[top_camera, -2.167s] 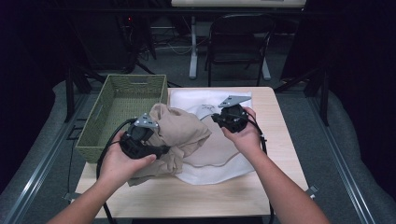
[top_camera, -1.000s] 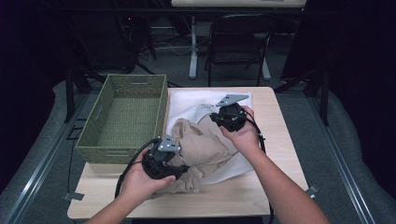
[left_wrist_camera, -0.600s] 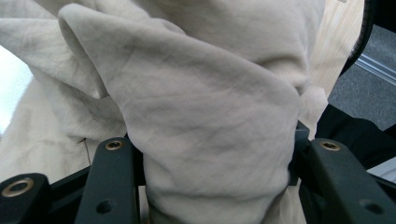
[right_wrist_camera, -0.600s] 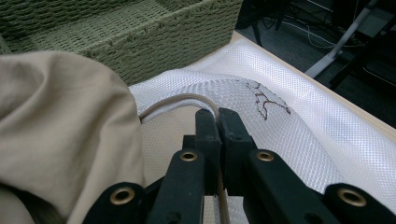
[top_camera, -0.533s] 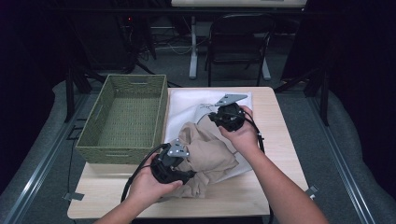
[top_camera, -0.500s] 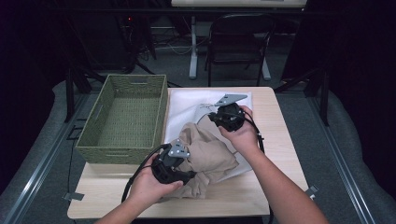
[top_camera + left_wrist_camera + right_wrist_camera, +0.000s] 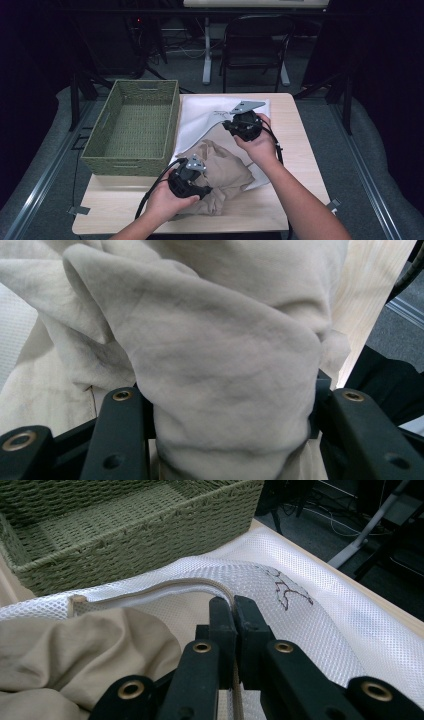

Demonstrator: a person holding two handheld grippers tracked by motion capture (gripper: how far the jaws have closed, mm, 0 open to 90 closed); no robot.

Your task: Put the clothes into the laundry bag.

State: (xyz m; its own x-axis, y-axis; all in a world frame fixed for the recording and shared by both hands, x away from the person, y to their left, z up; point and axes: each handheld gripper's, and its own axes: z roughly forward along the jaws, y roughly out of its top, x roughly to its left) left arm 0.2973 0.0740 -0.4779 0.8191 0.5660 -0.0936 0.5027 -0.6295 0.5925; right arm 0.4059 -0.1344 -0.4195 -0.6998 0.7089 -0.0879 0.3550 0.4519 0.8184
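Observation:
A crumpled beige cloth (image 7: 222, 172) lies at the table's front middle, partly on a white mesh bag (image 7: 202, 122). My left gripper (image 7: 200, 186) is shut on a thick fold of the beige cloth (image 7: 225, 365), which bulges between its jaws. My right gripper (image 7: 231, 125) is shut on the rim of the white mesh bag (image 7: 300, 615), pinching the bag's edge seam (image 7: 165, 587) and holding it lifted. The beige cloth (image 7: 75, 650) lies just below that raised rim.
A green woven basket (image 7: 132, 125) stands on the table's left side, next to the bag, with nothing in it; its near wall (image 7: 125, 535) shows behind the bag. A black chair (image 7: 255, 45) stands beyond the wooden table (image 7: 300, 135).
My left gripper has carried the beige cloth from beside the basket toward the table's front middle. My right gripper has stayed put on the bag's rim.

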